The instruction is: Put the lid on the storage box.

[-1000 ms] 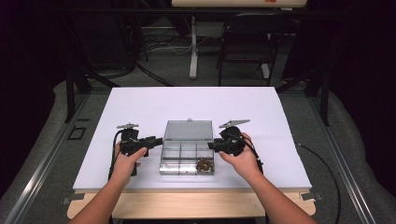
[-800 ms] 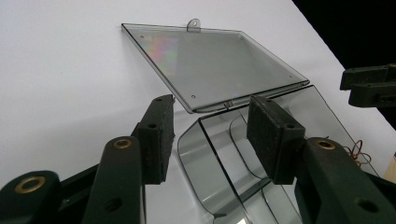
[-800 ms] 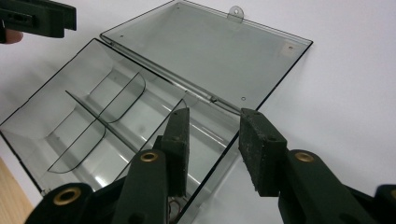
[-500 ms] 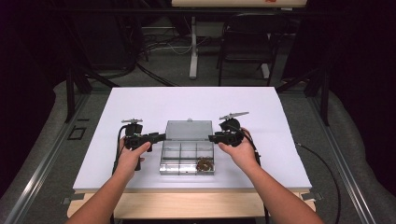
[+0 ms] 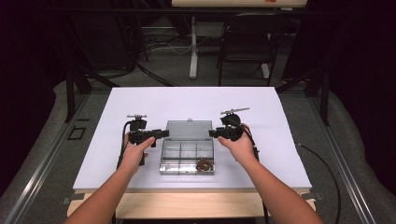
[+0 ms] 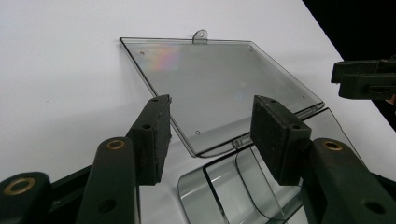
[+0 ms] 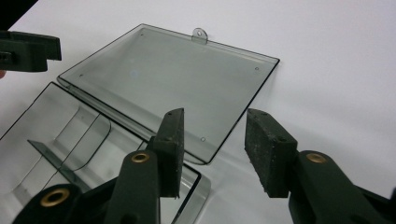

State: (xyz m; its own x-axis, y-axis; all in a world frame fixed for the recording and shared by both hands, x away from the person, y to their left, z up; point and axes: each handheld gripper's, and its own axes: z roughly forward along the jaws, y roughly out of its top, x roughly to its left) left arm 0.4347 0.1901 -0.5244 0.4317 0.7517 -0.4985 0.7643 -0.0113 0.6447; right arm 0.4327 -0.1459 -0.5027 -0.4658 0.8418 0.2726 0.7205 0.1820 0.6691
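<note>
A clear plastic compartment box [image 5: 180, 156] sits on the white table, its lid [image 5: 188, 129] swung back flat on the far side. A brownish clump of small parts [image 5: 204, 164] lies in its front right compartment. My left gripper [image 5: 166, 134] hovers at the lid's left end by the hinge, and my right gripper [image 5: 211, 133] at the right end. Both sets of jaws have just been opening. In the left gripper view the left gripper [image 6: 210, 116] straddles the lid's [image 6: 219, 79] corner without touching. In the right gripper view the right gripper [image 7: 215, 126] does the same over the lid [image 7: 173, 79].
The white table [image 5: 140, 102] has bare surface on all sides of the box. Beyond its far edge stand a dark chair [image 5: 245, 42] and a white post [image 5: 193, 46]. Cables trail from both grippers toward the front edge.
Both hands have shifted slightly toward the far side of the table, up beside the lid's hinge. Both grippers' jaws stand wider than before.
</note>
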